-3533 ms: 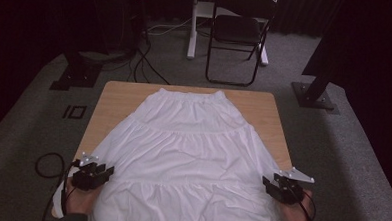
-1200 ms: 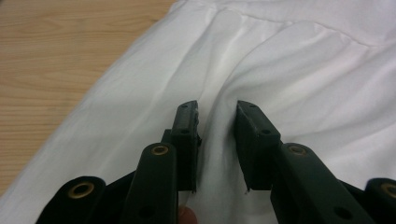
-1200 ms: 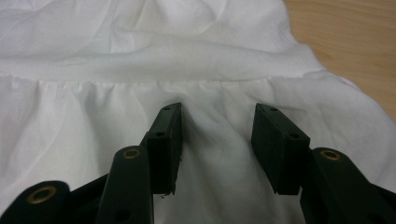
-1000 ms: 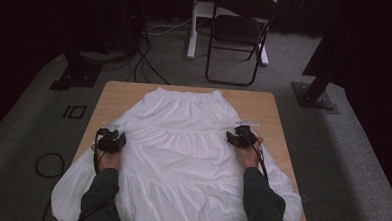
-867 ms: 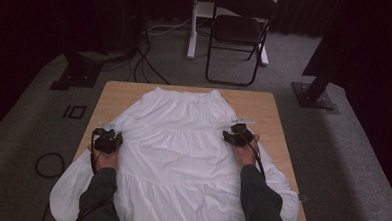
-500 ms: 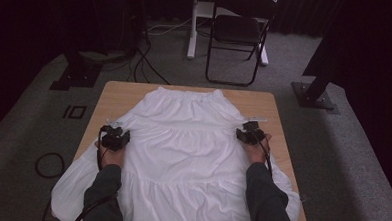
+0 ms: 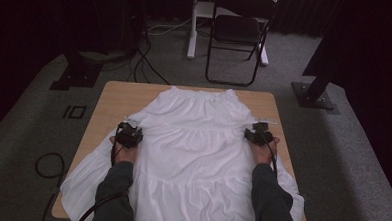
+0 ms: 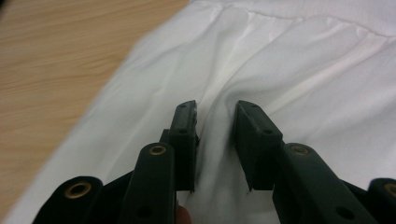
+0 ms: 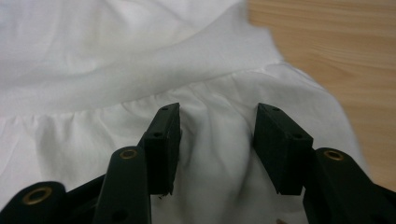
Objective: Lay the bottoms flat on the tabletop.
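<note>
A white, tiered cotton skirt (image 7: 192, 155) lies spread flat on the light wooden table (image 7: 119, 94) at the centre of the high view, gathered waistband at the far edge, hem spilling over the near edge at the bottom of the frame. Soft creases run along its seams. The left gripper (image 7: 129, 135) rests on the skirt's left side; its jaws, just closing, stand narrowly apart with a raised fold between them (image 8: 215, 135). The right gripper (image 7: 258, 135) sits on the right side, jaws parted wider over bunched cloth (image 9: 217, 140), just opening.
</note>
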A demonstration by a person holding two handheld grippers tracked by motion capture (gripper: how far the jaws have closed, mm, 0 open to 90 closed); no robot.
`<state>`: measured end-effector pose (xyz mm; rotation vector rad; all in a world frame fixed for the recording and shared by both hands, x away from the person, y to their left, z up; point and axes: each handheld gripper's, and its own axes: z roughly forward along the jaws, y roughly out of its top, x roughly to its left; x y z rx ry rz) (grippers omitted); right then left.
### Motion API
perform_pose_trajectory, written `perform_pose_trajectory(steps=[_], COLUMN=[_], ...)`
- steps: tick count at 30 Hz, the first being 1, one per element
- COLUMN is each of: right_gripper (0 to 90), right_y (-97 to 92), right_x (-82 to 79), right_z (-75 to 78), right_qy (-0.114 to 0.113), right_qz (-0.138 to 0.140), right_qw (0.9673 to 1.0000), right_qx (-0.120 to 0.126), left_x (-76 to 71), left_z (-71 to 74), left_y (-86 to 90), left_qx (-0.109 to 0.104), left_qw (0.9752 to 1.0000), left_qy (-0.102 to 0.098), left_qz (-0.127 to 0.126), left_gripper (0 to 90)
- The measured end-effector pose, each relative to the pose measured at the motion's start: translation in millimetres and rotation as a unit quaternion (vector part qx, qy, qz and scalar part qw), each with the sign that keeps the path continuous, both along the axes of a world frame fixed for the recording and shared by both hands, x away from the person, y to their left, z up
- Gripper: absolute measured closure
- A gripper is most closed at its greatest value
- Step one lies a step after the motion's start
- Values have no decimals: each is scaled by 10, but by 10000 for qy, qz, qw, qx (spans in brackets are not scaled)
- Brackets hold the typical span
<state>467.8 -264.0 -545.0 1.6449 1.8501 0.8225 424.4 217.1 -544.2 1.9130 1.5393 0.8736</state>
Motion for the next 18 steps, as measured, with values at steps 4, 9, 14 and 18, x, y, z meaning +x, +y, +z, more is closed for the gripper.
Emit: perform_pose_trajectory(steps=[4, 9, 14, 18], right_gripper=[475, 469, 478, 466], right_y=[309, 702, 666, 402], right_x=[48, 101, 152, 205], right_z=[-7, 6, 23, 50], right_qy=[-39, 1, 63, 251], right_qz=[431, 1005, 869, 319], right_qw=[9991, 9949, 9961, 9991], right_qx=[9, -76, -150, -85], left_x=[-56, -150, -124, -57], left_z=[1, 0, 2, 13], left_y=[341, 631, 589, 504], left_qx=[-153, -242, -287, -542], left_qw=[9990, 9962, 9962, 9969], left_qy=[8, -7, 7, 105], left_qz=[422, 838, 824, 563], left_gripper=[695, 694, 700, 629])
